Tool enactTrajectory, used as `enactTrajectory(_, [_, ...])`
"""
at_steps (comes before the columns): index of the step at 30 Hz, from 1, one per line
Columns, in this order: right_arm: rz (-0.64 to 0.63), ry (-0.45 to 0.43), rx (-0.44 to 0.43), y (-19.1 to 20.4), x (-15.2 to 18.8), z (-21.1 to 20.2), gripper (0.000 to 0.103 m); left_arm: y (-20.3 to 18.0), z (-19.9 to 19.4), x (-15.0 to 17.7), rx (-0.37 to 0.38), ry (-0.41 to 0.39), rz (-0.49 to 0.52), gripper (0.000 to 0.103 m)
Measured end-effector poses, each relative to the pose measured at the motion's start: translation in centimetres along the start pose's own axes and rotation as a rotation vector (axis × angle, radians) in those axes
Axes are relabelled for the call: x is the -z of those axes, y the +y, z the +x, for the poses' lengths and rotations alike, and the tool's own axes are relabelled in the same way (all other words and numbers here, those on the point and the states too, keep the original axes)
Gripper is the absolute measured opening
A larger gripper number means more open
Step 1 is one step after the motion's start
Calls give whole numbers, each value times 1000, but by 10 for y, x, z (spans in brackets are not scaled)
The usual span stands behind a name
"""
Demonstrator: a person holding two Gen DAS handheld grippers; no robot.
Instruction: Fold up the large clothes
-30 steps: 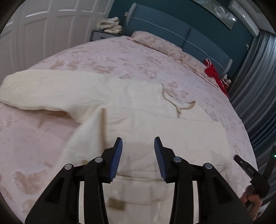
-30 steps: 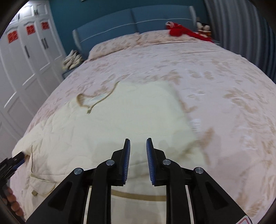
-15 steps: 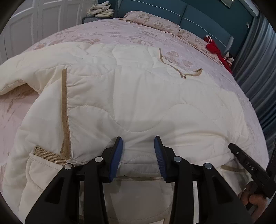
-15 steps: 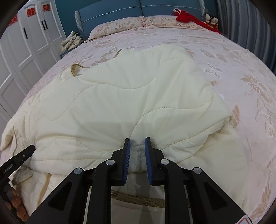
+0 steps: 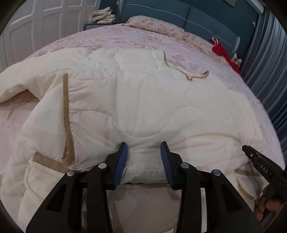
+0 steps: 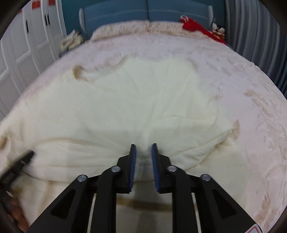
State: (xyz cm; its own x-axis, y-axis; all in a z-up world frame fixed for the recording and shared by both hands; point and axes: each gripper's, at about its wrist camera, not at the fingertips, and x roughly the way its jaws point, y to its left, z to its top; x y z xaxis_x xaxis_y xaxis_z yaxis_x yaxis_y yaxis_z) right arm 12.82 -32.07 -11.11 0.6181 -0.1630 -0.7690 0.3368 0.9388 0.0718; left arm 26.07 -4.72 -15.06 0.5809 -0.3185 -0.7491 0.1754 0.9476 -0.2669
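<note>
A large cream quilted garment (image 5: 140,107) with tan trim lies spread on the bed, and its near hem is bunched up in a thick fold. My left gripper (image 5: 143,161) stands wide apart around that fold, with cloth between the blue pads. My right gripper (image 6: 143,161) is nearly closed and pinches a ridge of the same garment (image 6: 136,107) at its near edge. The right gripper's tip shows at the right edge of the left wrist view (image 5: 260,163). The left gripper's tip shows blurred at the left of the right wrist view (image 6: 19,163).
The bed has a pink floral cover (image 5: 125,39) and pillows at a blue headboard (image 6: 143,9). A red item (image 5: 224,53) lies near the pillows. White wardrobe doors (image 6: 26,44) stand on the left, grey curtains (image 6: 260,35) on the right. Folded cloths sit on a nightstand (image 5: 102,16).
Both grippers came down from above the flat garment onto its near hem, and the hem now stands bunched. The right gripper's jaws opened slightly in the last half second.
</note>
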Motion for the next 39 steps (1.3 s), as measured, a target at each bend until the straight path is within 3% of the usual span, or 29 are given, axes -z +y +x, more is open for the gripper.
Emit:
enactTrajectory(2, [-16,-24,-73,26,-4,-21,17,15,-17,-2,62,-27,-84,42])
enactTrajectory(5, [-99,9,-141,68,1,-23,17,43,-52,-2,83,-84,-208,62])
enactTrajectory(9, [-222,99,-93,111,26,16,17,104,-94,-7,73,-141,-336,71])
enactTrajectory(15, [-197,92,-71,122,17,7,21,250,-134,-21,-16,-225,-574,72])
enactTrajectory(20, [-254,26,-231,201,4,-28,21,353,-143,-34,-116,-283,-722,72])
enactTrajectory(24, [-316,33,-336,271,4,-22,21,399,-139,-42,-131,-301,-811,72])
enactTrajectory(28, [-357,67,-324,318,3,7,17,425,-121,-46,-74,-274,-882,72])
enactTrajectory(30, [-360,93,-301,328,9,19,16,433,-116,-48,-34,-276,-901,67])
enactTrajectory(33, [-362,156,-265,331,17,42,16,432,-109,-59,0,-266,-870,44])
enactTrajectory(34, [-368,164,-253,333,21,46,16,432,-109,-64,6,-264,-856,27])
enactTrajectory(36, [-374,158,-248,332,29,51,17,431,-113,-75,43,-281,-828,8])
enactTrajectory(39, [-365,159,-257,329,31,54,17,421,-136,-96,72,-347,-767,5])
